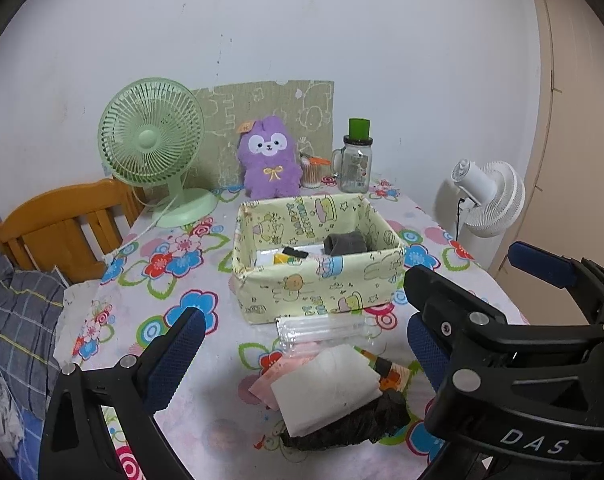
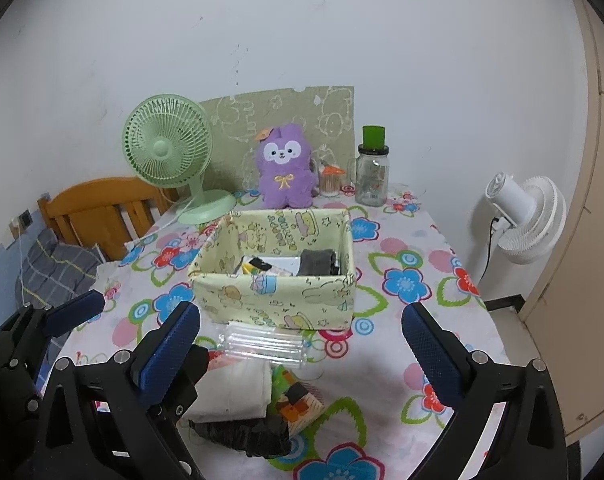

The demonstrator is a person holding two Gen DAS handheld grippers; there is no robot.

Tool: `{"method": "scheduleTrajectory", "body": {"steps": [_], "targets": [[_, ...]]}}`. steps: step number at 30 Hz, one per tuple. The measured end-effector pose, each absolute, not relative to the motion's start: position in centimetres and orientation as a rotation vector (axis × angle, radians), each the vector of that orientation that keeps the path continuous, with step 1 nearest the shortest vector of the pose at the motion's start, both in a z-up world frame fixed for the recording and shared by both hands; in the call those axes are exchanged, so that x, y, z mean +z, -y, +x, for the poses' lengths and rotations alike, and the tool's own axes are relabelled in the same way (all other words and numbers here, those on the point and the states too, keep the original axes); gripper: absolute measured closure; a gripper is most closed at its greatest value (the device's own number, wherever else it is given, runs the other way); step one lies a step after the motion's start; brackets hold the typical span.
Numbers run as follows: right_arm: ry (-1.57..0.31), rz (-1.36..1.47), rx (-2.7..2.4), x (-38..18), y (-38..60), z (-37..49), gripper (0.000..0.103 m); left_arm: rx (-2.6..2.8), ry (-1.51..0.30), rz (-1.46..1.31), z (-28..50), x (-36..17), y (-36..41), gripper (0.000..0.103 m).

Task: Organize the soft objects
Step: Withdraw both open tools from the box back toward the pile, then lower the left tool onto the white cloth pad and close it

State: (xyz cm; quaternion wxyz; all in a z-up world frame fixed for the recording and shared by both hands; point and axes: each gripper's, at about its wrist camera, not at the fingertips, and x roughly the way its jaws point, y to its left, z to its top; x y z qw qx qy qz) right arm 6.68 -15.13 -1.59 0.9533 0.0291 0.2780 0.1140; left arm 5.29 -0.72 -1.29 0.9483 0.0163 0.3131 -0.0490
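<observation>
A lived-in home room: a table under a flowered plastic cloth [image 2: 402, 240], a pale green desk fan [image 2: 168, 152], a purple plush toy [image 2: 286, 172] and a wooden bed headboard [image 1: 58, 228].

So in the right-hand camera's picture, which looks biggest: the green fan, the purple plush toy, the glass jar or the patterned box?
1. Patterned box, though it sits nearest the camera
2. Green fan
3. Purple plush toy
4. Glass jar

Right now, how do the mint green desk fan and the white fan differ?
The mint green desk fan stands on the flowered table, its grille facing us. The white fan stands beyond the table's right edge, showing its motor housing, grille turned away. Both are small round-caged fans with cords.
</observation>
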Motion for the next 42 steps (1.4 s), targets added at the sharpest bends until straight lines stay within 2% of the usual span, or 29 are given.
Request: {"method": "scheduleTrajectory", "body": {"steps": [17, 42], "targets": [[-0.573, 0.043, 0.288, -5.4, 13.8, 6.7, 0.001, -0.104, -0.709, 0.004, 5.6, -5.8, 0.1, 0.001], [-0.698, 0.068, 0.253, -10.5, 14.7, 8.8, 0.001, -0.110, -0.829, -0.024, 8.3, -11.1, 0.6, 0.001]]}}
